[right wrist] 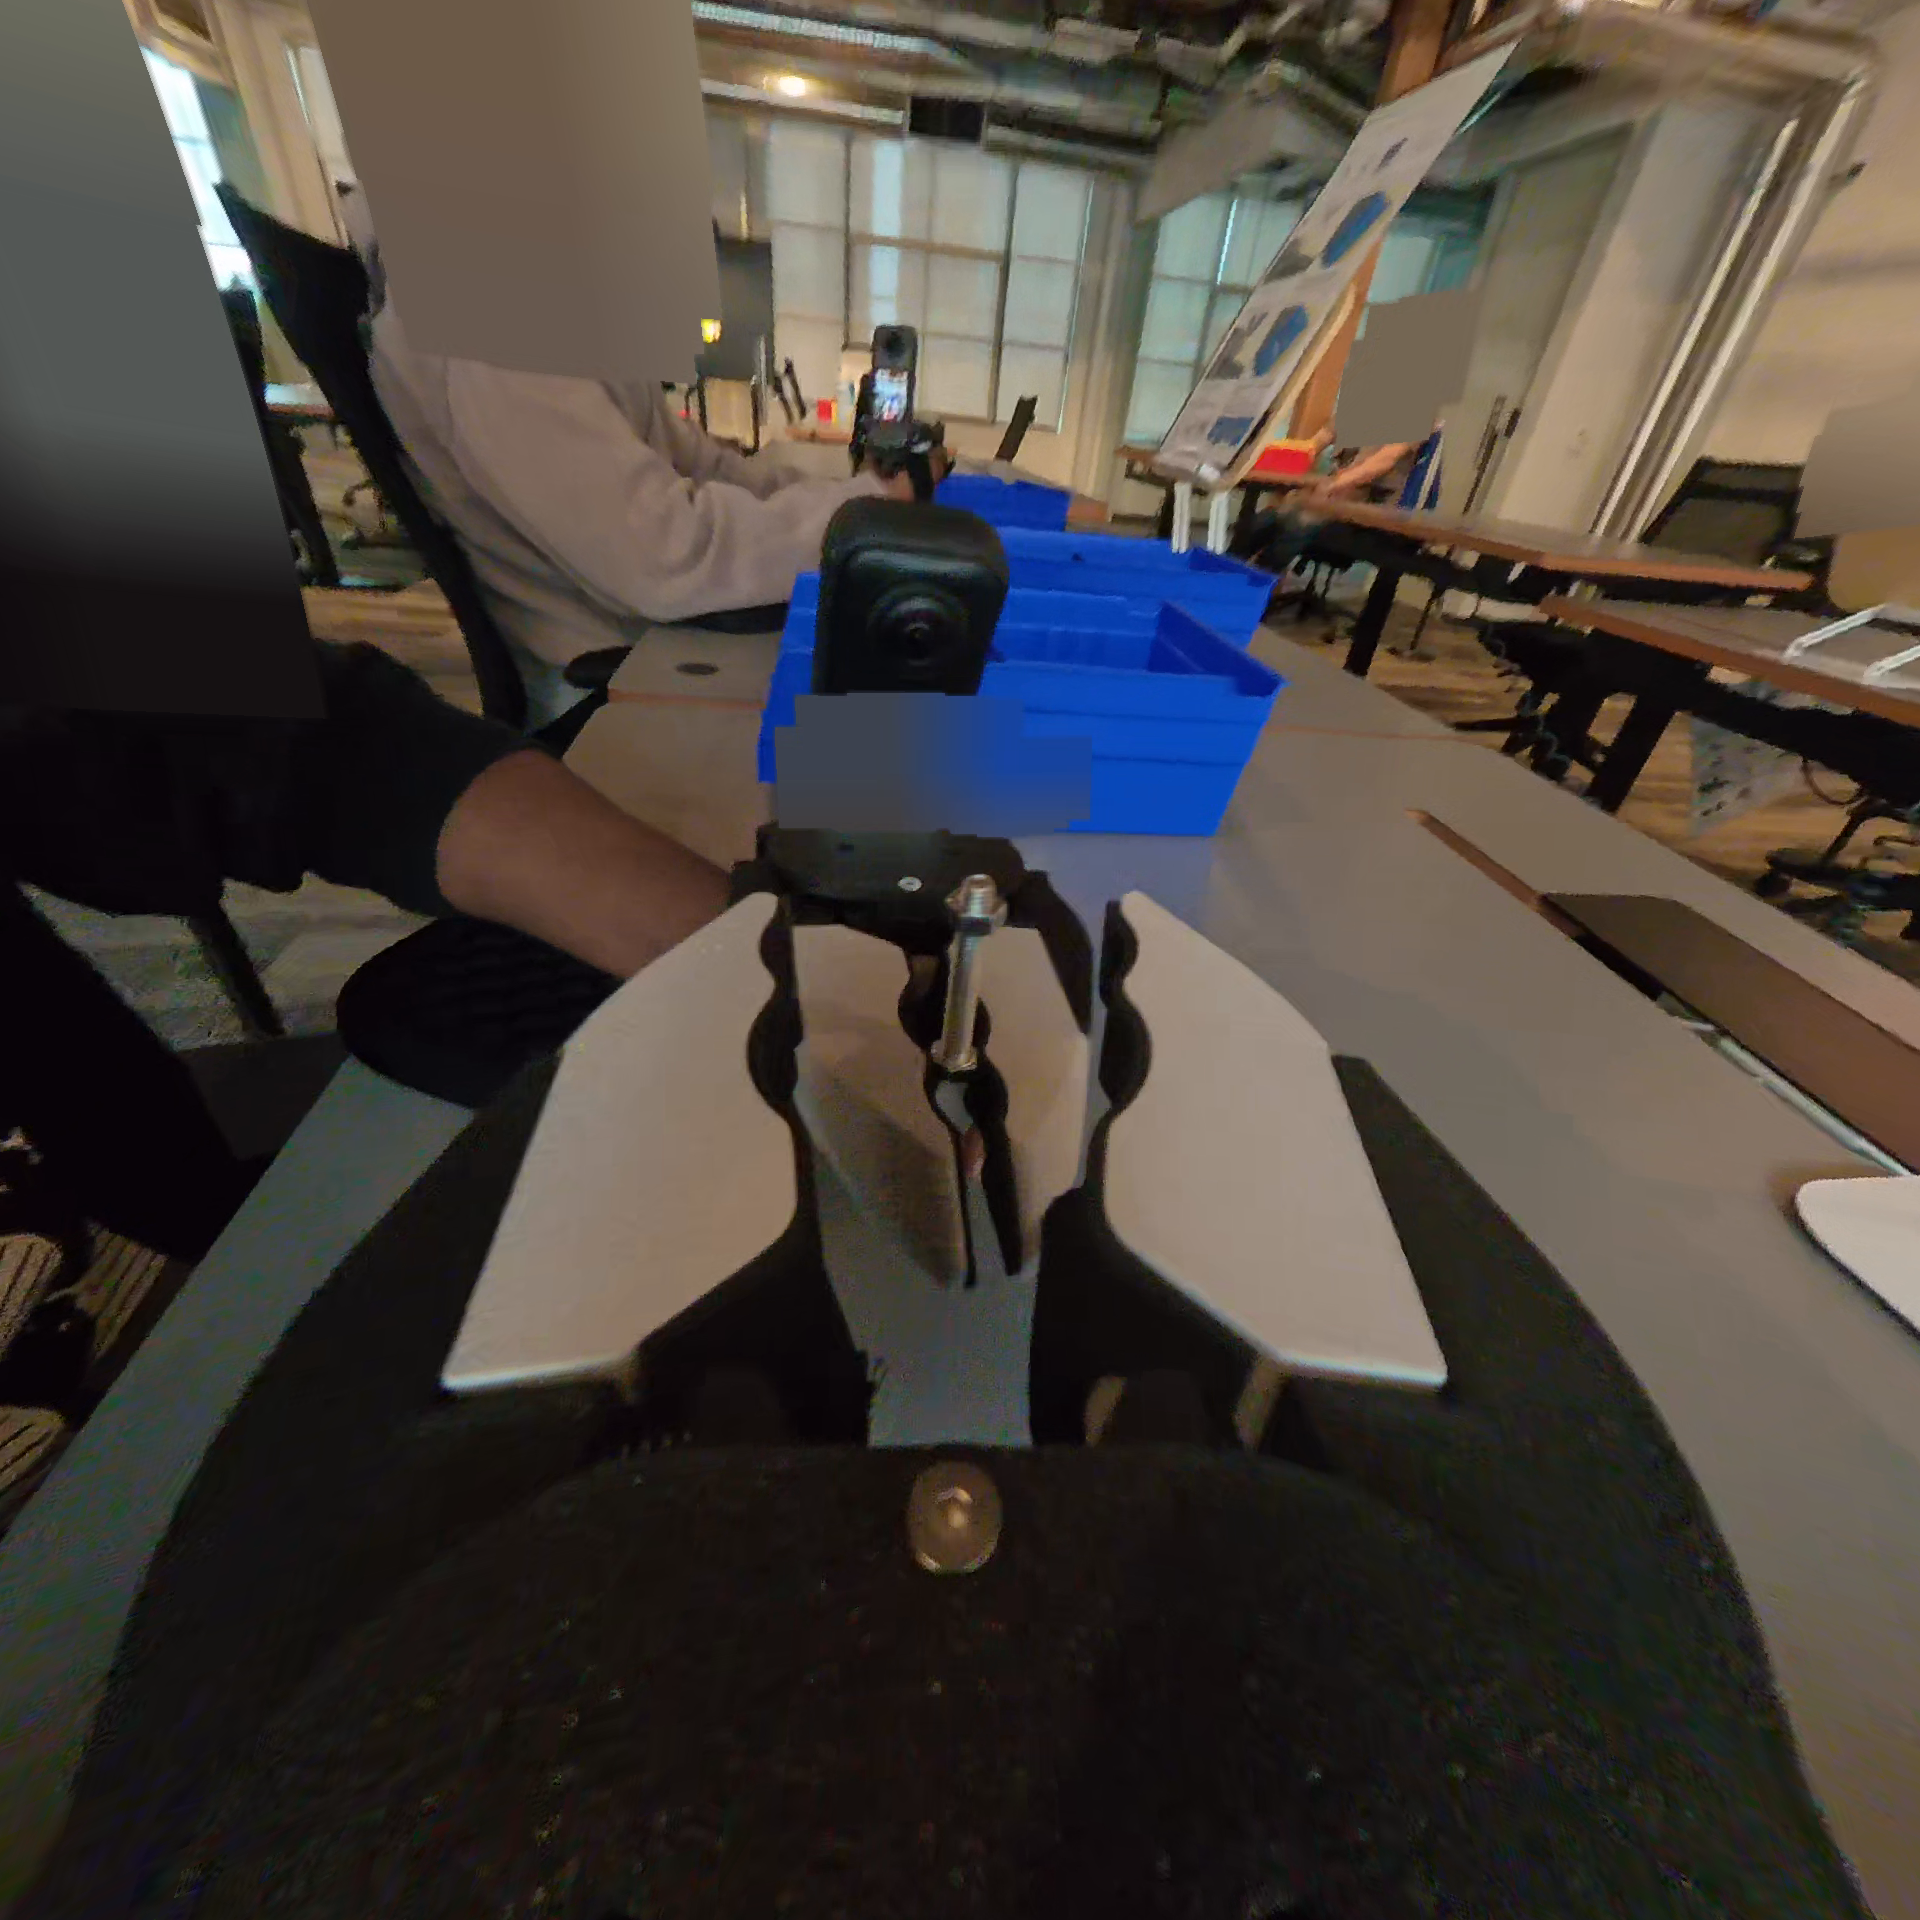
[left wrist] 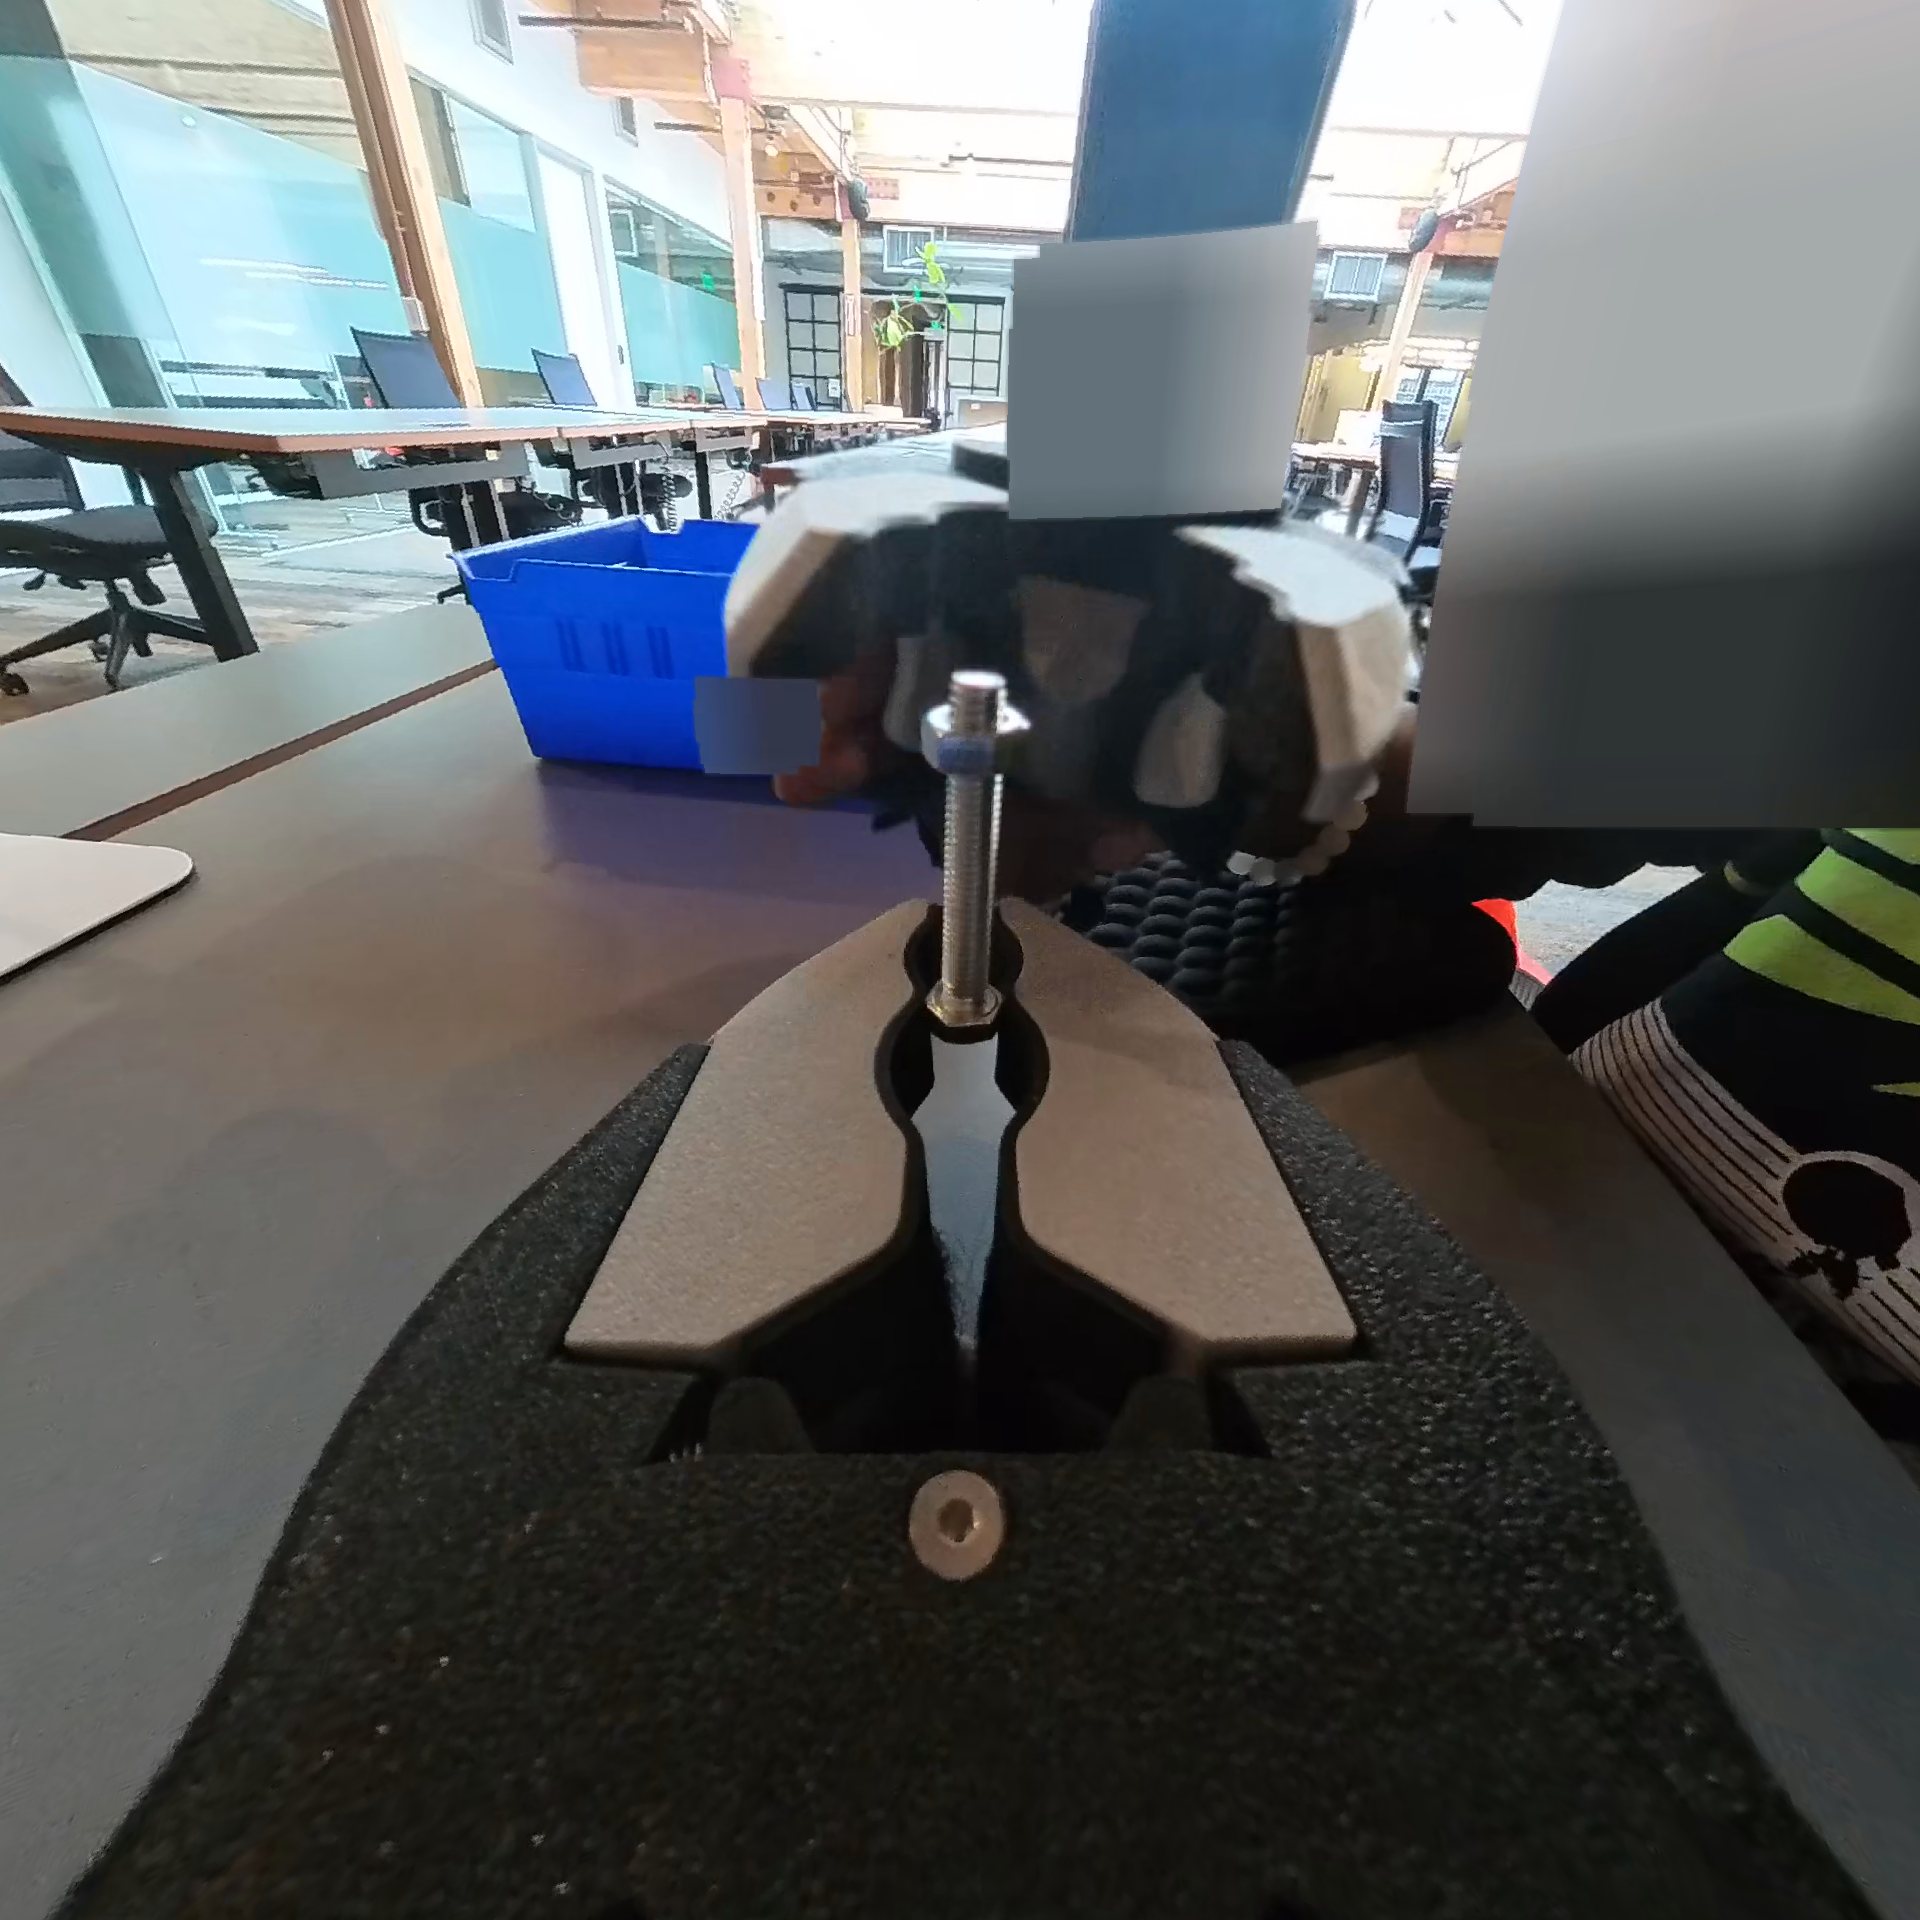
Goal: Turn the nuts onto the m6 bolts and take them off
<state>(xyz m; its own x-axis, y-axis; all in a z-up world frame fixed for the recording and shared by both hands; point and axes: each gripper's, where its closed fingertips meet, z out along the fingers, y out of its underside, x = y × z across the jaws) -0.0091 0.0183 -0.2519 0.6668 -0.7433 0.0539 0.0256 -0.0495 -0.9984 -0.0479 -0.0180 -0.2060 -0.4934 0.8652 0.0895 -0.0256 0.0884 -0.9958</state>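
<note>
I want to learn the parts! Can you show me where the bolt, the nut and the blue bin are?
bolt [left wrist: 966,883]: left wrist view, middle of its threaded shaft.
nut [left wrist: 975,727]: left wrist view, on its side face, near the bolt's top.
blue bin [left wrist: 603,634]: left wrist view, on its front wall.

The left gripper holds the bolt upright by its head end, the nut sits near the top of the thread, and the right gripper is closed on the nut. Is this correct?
One point is wrong: the right gripper is not closed on the nut. The right wrist view shows its fingers spread wide, clear of it. The rest holds: the left gripper grips the bolt upright at its head end, nut near the top.
</note>
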